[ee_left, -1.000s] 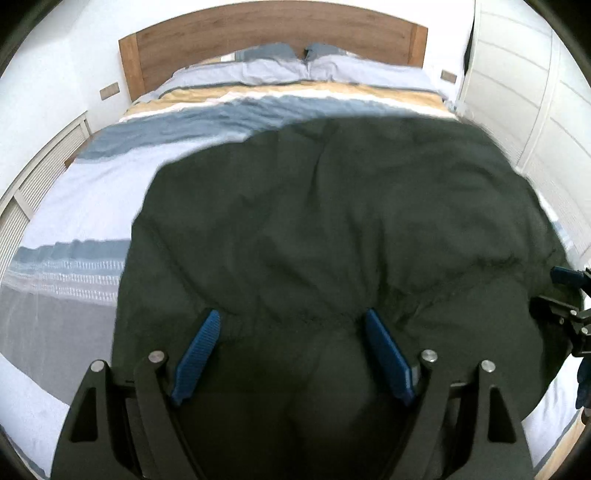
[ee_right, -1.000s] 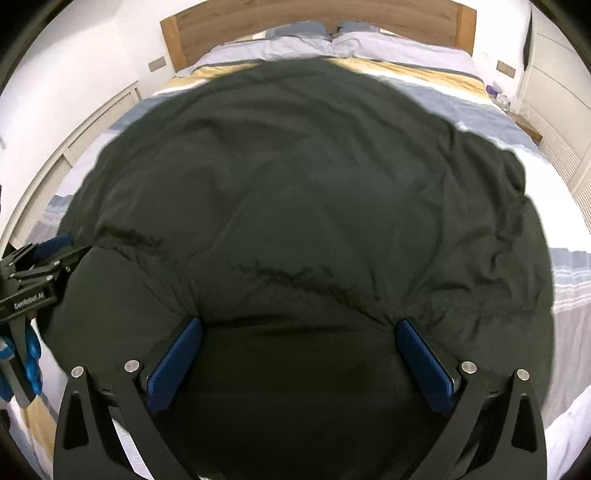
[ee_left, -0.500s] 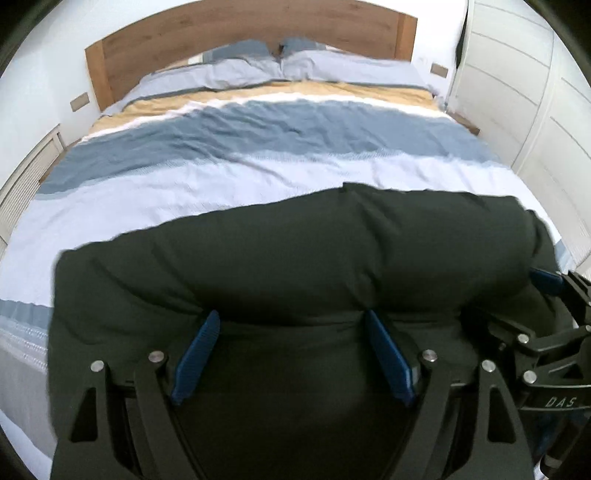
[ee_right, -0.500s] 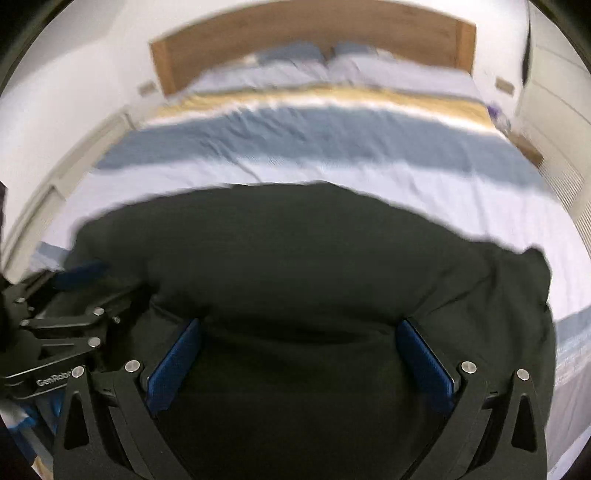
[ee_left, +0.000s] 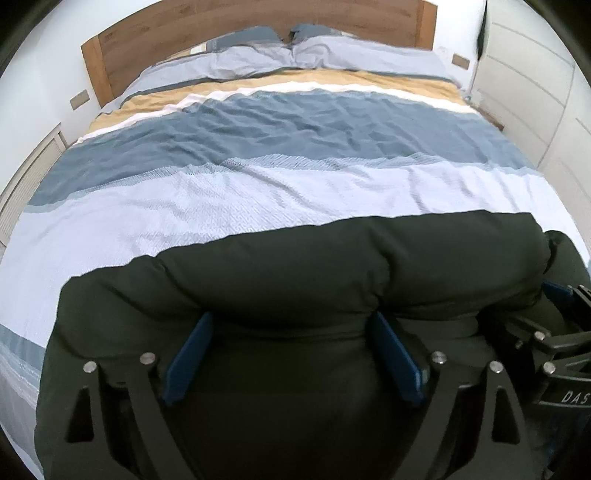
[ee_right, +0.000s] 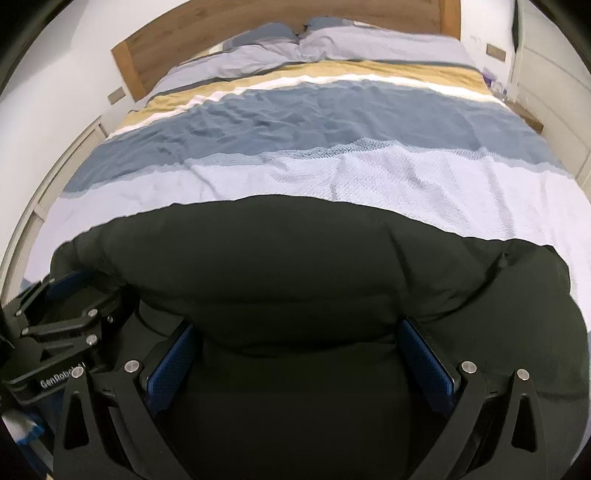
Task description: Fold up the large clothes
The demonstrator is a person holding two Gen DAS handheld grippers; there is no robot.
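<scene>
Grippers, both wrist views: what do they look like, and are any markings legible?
Both are matte black, angular linkage frames with silver rivets and flat blue textured pads on the fingers. The left gripper and the right gripper look alike. White lettering shows on each seen from the other's camera: "GenRobot" partly readable on the left, "DAS" on the right. No cables or sleeves visible.

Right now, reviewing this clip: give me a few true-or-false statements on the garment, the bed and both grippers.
1. The dark garment lies at the near end of the bed. True.
2. The garment reaches the pillows. False: striped cover shows bare between them.
3. The left gripper is clamped shut. False: its jaws stand wide with cloth between them.
4. The right gripper is beside the left gripper. True.
5. The headboard is wooden. True.
</scene>
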